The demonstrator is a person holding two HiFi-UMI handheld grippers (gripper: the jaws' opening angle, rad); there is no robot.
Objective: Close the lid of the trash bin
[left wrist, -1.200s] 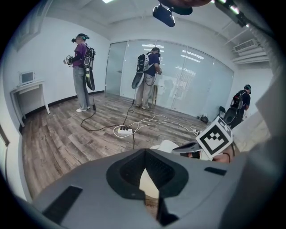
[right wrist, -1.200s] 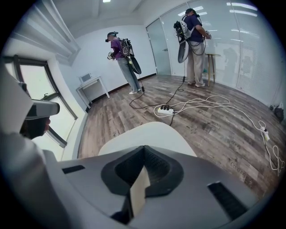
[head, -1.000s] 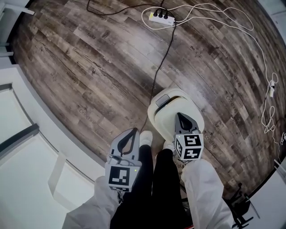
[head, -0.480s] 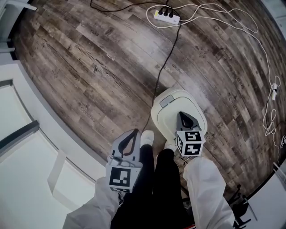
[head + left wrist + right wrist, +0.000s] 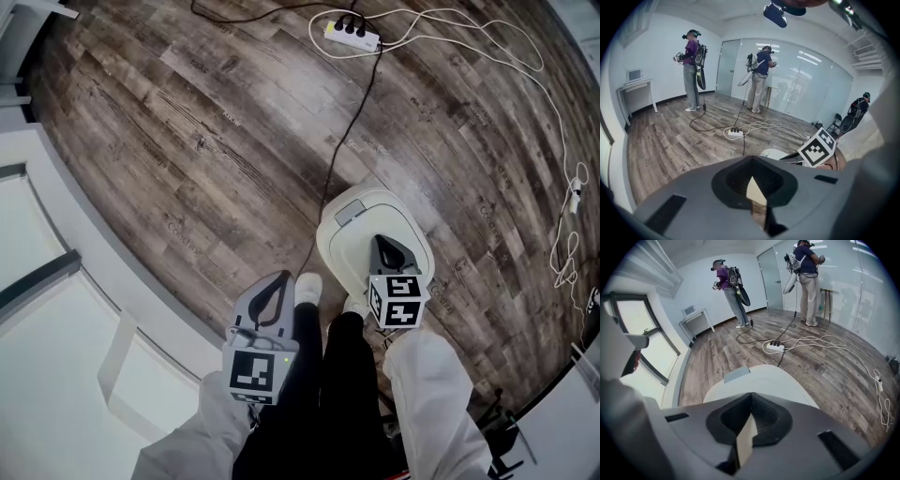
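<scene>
Trash bin (image 5: 349,246): white, on the wood floor (image 5: 206,122) just ahead of the person's feet, lid (image 5: 412,234) down flat.
Right gripper (image 5: 379,241): over the lid's near part, jaws pressed together on nothing; contact with lid unclear.
Left gripper (image 5: 280,275): beside the left leg, jaws together, empty.

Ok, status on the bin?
Left tool shut, empty, off to side. Right tool shut, empty, over trash bin lid. Lid looks down. Black cable runs beside bin, clear of lid.
</scene>
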